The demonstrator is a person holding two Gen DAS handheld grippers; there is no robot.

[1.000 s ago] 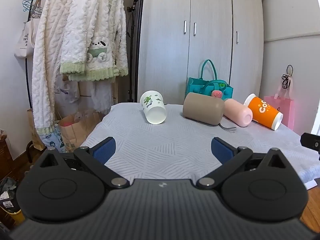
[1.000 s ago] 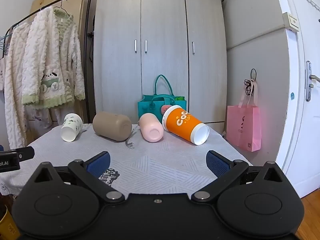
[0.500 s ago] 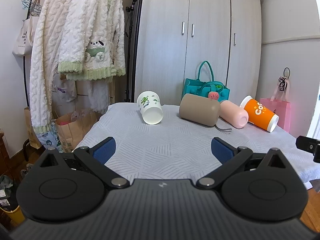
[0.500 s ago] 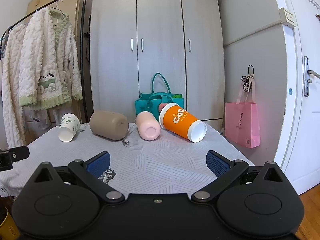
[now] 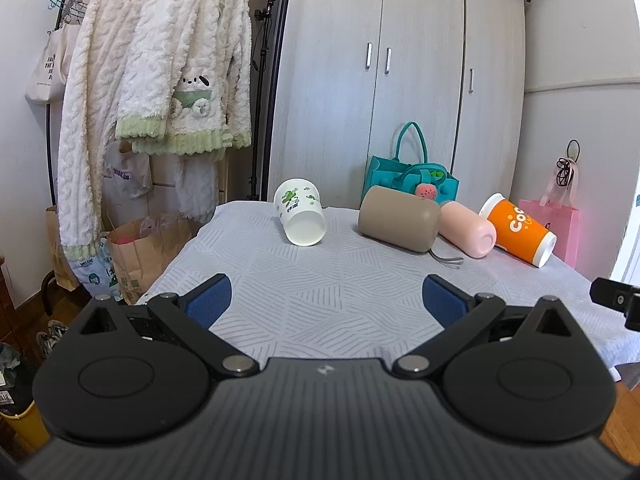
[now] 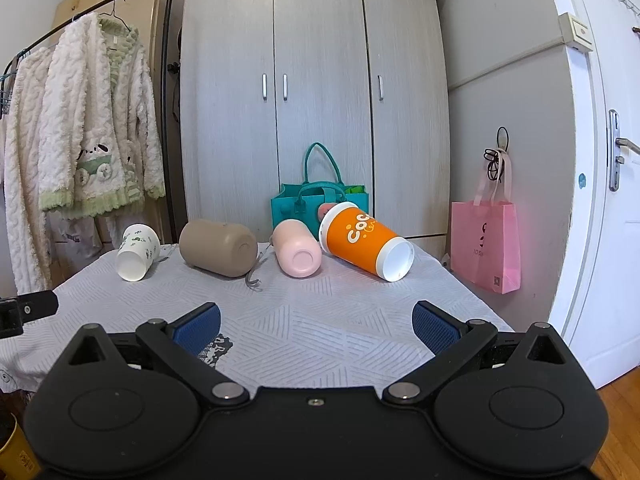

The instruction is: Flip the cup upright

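Four cups lie on their sides in a row at the far end of the table [image 5: 340, 296]: a white cup with green prints [image 5: 300, 218] [image 6: 136, 253], a tan cup [image 5: 398, 224] [image 6: 218, 248], a pink cup [image 5: 467, 235] [image 6: 297, 253] and an orange cup [image 5: 518, 229] [image 6: 365, 242]. My left gripper [image 5: 326, 300] is open and empty over the near part of the table, well short of the cups. My right gripper [image 6: 316, 326] is also open and empty, facing the pink and orange cups from a distance.
A grey wardrobe [image 6: 316, 100] stands behind the table, with a teal bag [image 6: 316, 204] behind the cups. Fluffy robes hang on a rack [image 5: 160, 80] at the left. A pink bag [image 6: 486, 246] hangs at the right, by a white door [image 6: 608, 180].
Both views have shifted slightly, so the cups sit a little lower and further left. Both grippers stay open; no cup has moved.
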